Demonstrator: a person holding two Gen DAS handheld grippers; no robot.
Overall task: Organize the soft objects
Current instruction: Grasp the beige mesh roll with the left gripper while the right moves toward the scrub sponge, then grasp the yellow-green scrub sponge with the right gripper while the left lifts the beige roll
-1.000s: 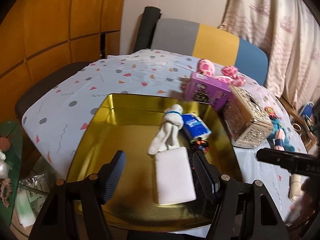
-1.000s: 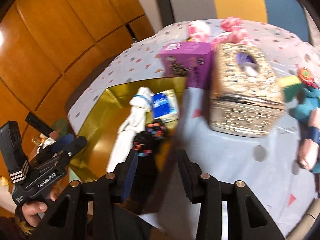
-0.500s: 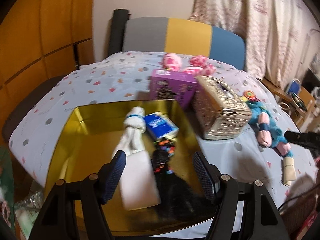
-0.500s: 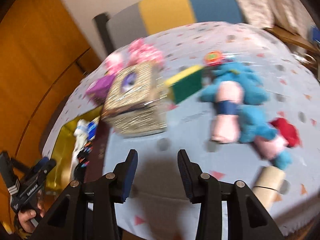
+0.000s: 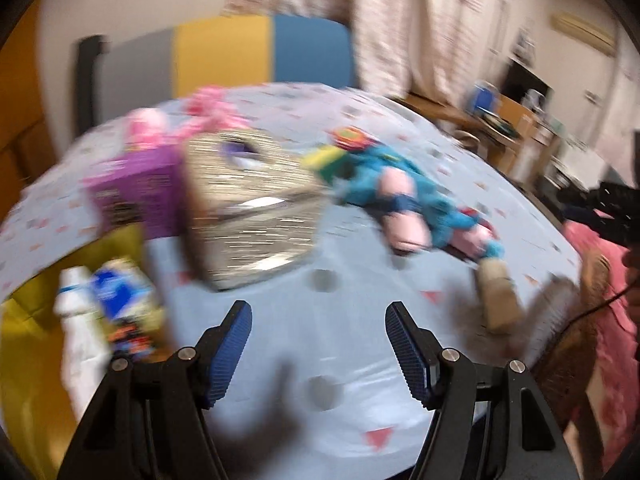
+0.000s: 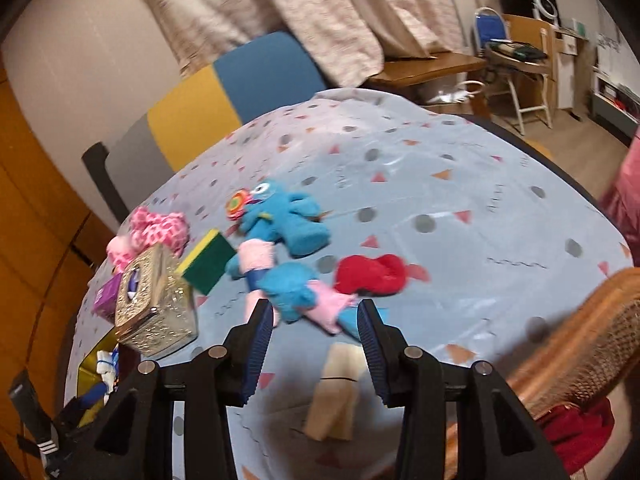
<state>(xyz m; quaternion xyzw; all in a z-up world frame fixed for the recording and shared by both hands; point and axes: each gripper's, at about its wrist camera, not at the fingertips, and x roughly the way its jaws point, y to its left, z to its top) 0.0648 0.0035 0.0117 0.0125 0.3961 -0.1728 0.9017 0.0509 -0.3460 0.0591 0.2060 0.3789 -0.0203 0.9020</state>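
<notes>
1. Right wrist view: right gripper (image 6: 316, 344), jaws parted and opening, nothing between the pads. It points down at the worktop (image 6: 460, 240), which wears a pale blue patterned cloth.
2. Landmark: gold box (image 6: 154, 308), at the left of this view. All places below are given from it.
3. Blue plush (image 6: 280, 220): right of the box, well apart from it. Its long axis runs from its head, far from the box, toward the right jaws; its pink-and-blue lower part lies just ahead of the tips.
4. Red item (image 6: 370, 274): soft, right of the plush legs, farther from the box.
5. Sponge (image 6: 208, 262): green and yellow, just beside the box's upper right corner.
6. Pink plush (image 6: 158, 230): behind the box.
7. Beige roll (image 6: 340, 384): on the cloth, seen under the jaws' gap; not held.
8. Gold tray (image 6: 90, 360): below left of the box, already holding white and blue soft things.
9. Left wrist view, blurred: left gripper (image 5: 318, 354), jaws wide, empty, over bare cloth below the box (image 5: 252, 208). Blue plush (image 5: 404, 200) lies up and right of these jaws; tray (image 5: 24, 304) at the left edge.
10. Judgement: the right hand is nearer the plush and red item, so it looks best placed for the next pick. The plush's axis runs roughly along the pointing line, so closing across its legs should suit.
</notes>
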